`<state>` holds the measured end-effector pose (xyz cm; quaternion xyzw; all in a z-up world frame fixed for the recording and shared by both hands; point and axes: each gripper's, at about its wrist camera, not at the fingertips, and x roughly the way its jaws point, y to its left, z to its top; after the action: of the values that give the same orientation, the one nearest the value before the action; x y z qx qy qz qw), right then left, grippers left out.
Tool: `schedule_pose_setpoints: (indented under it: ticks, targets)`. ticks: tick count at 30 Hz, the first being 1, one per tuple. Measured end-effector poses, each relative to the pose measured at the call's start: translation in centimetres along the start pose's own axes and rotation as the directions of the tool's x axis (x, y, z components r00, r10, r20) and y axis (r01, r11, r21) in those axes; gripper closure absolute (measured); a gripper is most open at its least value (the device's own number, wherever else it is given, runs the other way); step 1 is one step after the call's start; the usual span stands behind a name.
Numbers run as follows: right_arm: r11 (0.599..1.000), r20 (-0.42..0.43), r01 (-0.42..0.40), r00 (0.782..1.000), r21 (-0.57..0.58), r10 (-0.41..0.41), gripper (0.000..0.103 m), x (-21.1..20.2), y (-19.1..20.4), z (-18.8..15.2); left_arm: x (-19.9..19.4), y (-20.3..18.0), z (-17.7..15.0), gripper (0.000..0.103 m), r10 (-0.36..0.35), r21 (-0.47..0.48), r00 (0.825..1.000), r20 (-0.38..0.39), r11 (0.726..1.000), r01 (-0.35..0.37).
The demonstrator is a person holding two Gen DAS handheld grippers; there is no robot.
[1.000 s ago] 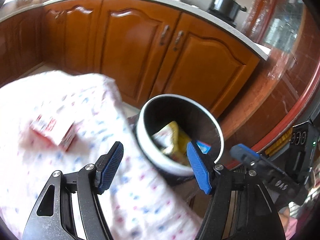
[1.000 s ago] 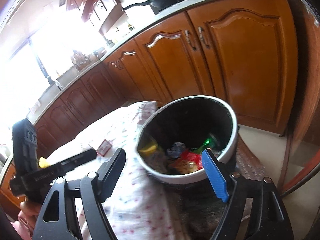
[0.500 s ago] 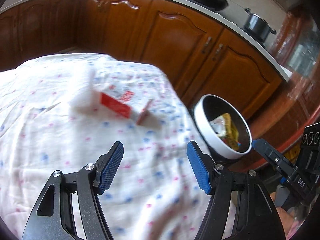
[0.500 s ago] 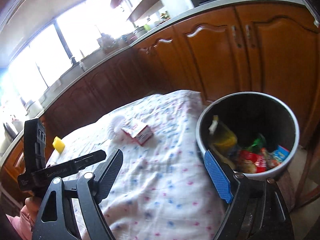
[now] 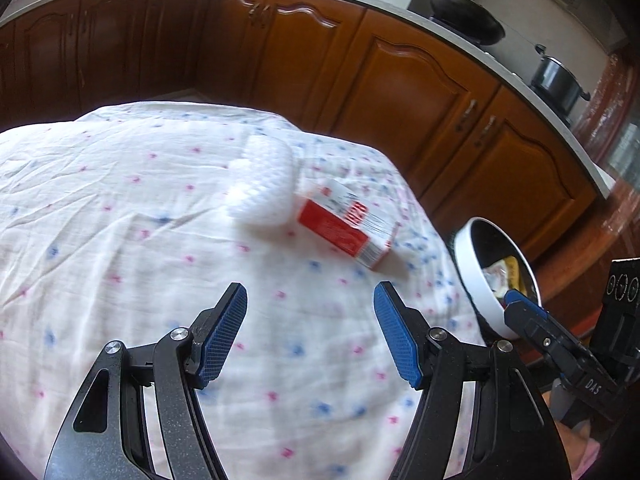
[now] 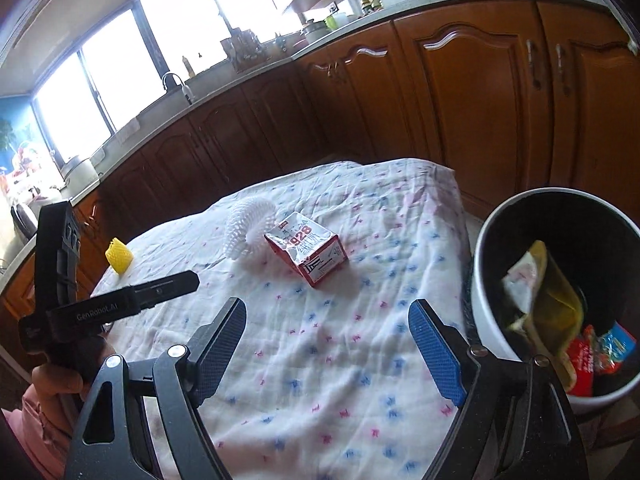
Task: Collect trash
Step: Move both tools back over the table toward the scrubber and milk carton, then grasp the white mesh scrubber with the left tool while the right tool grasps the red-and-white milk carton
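Observation:
A red and white carton (image 5: 347,227) lies on the spotted white tablecloth (image 5: 120,240), touching a white foam net sleeve (image 5: 262,184) on its left. Both show in the right wrist view, carton (image 6: 308,254) and sleeve (image 6: 246,230). A yellow foam net (image 6: 119,260) stands near the table's far left edge. A white bin (image 6: 486,280) with wrappers inside stands off the table's right edge; it also shows in the left wrist view (image 5: 476,280). My left gripper (image 5: 310,334) is open and empty, short of the carton. My right gripper (image 6: 326,346) is open and empty above the cloth.
Brown wooden cabinets (image 5: 400,92) under a pale countertop run behind the table. A black pan (image 5: 466,20) and a pot (image 5: 556,80) sit on the stove. A sink tap (image 6: 176,80) and bright windows are at the back left.
Both grippers have swung away from the bin, leftward, toward the table. The carton and foam sleeve now lie ahead of them. Both stay open and empty.

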<state>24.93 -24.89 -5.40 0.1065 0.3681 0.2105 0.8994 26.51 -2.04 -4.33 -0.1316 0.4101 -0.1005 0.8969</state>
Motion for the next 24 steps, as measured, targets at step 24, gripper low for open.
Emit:
schedule_pose_setpoints:
  ticks: [24]
  targets:
    - [0.975,-0.193,-0.04,0.981,-0.22,-0.004,0.018,11.8,2.1,4.1,6.8,3.2,6.3,0.036,0.032,-0.005,0.999,-0.037,0.999,-0.033]
